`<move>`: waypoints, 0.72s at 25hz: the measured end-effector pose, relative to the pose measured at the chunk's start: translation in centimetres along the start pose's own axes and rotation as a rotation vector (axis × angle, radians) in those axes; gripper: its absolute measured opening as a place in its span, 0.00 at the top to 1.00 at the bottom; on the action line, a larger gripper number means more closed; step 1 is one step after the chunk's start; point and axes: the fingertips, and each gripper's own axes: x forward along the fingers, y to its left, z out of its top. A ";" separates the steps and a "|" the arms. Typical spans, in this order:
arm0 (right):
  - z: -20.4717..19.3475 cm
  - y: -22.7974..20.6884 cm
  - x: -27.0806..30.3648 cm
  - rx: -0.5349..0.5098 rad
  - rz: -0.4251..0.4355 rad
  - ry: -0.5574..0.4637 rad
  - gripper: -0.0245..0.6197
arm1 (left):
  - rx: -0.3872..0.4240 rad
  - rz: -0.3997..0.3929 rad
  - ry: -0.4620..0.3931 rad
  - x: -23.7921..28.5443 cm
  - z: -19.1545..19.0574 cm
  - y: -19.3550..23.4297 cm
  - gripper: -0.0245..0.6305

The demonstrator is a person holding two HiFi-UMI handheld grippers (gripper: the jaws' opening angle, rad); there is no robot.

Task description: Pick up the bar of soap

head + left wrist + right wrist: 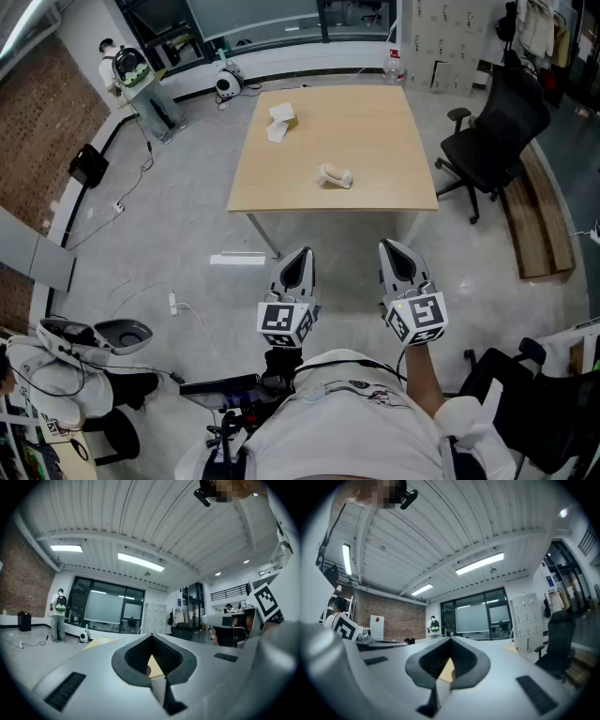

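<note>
Both grippers hung level, short of the table's [375, 141] near edge, and the left gripper [300, 261] and right gripper [396, 255] each had their jaws pressed together on nothing. What I took for the bar of soap [335, 175], a pale oblong lump, lay near the table's middle. It was well apart from either set of fingertips, ahead and roughly between them. My worry was that a reach with closed jaws would only shove it along the smooth top, and an off-centre pinch might squirt it loose. I could also have mistaken the white crumpled thing [280, 122] farther back for it.
</note>
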 end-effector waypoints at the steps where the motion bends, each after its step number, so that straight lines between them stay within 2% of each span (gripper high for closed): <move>1: 0.0 0.1 0.0 0.000 0.000 0.000 0.96 | 0.000 0.000 0.000 -0.1 0.0 0.0 0.96; 18: 0.2 1.0 -0.3 0.011 0.020 -0.005 0.96 | -0.008 -0.011 0.016 -0.8 -0.2 -0.2 0.96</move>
